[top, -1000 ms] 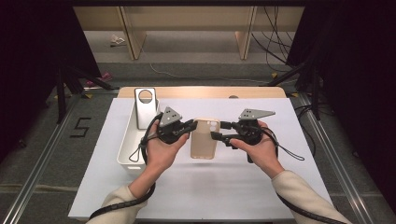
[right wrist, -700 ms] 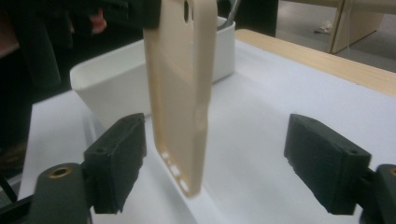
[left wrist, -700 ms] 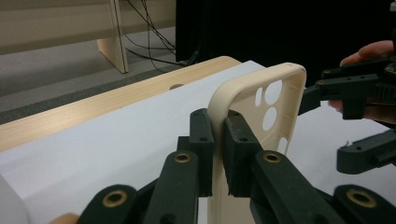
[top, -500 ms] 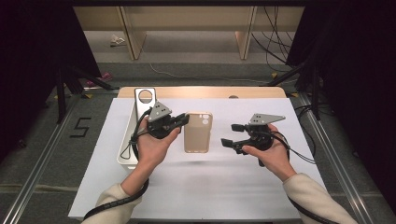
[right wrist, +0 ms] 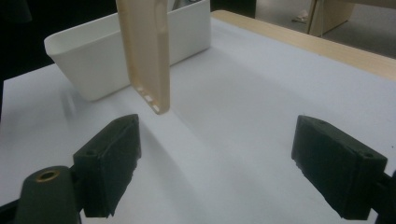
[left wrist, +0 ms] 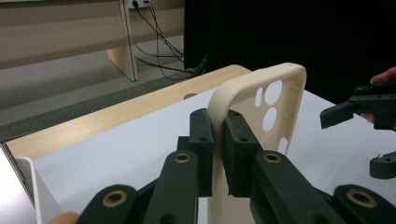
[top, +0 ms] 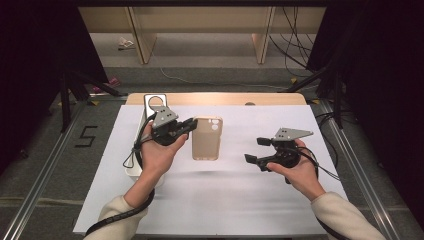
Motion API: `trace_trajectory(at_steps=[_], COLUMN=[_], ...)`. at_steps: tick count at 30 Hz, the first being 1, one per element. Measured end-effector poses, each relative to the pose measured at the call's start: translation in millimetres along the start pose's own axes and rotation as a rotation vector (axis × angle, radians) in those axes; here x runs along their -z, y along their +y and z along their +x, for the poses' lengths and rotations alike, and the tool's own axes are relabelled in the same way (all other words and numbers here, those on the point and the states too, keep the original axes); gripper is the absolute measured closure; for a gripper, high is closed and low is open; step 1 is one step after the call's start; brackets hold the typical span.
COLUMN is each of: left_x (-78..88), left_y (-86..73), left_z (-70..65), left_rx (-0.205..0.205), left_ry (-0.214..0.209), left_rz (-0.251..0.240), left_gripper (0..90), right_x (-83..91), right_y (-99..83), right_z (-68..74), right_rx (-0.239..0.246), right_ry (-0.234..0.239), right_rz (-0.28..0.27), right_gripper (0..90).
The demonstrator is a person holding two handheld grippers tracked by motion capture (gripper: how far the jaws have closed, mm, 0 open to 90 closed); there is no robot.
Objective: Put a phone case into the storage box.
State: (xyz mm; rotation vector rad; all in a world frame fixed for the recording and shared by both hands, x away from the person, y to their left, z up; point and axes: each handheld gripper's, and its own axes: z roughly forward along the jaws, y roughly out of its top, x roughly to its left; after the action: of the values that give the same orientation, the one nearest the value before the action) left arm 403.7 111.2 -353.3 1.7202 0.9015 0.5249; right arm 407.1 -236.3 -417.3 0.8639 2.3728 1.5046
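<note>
Above the white bench point(top: 220, 195), the left gripper point(top: 186, 128) clamps the tan phone case point(top: 207, 139) by its side edge, long axis running fore-and-aft, while the right gripper point(top: 256, 150), jaws just spread wide and empty, sits well apart.

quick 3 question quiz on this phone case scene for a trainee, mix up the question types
1. True or false: the left gripper is shut on the edge of the beige phone case.
2. Multiple choice: what lies between the jaws of the right gripper? A) the phone case B) nothing C) a cable
3. Short answer: which container stands on the white table cover beside the person's left hand?

Key
1. True; in the left gripper view the pads clamp the case's rim.
2. B; the jaws have just been opening and stand wide, apart from the case.
3. The white bin.
</note>
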Motion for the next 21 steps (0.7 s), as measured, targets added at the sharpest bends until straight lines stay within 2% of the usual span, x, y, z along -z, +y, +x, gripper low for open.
trace_trajectory(at_steps=[16,21], left_x=[9.3,10.5], left_y=[7.4,8.0], left_z=[10.5,12.3], left_rx=[0.008,0.01], left_ry=[0.004,0.006], left_rz=[-0.024,-0.024], left_gripper=[82.5,82.5], right_x=[8.6,11.1], right_y=[-9.7,-11.0], right_z=[0.4,0.3], right_rx=[0.019,0.009], right_ry=[-0.027,-0.04], right_rz=[-0.001,-0.008], right_gripper=[17.0,17.2])
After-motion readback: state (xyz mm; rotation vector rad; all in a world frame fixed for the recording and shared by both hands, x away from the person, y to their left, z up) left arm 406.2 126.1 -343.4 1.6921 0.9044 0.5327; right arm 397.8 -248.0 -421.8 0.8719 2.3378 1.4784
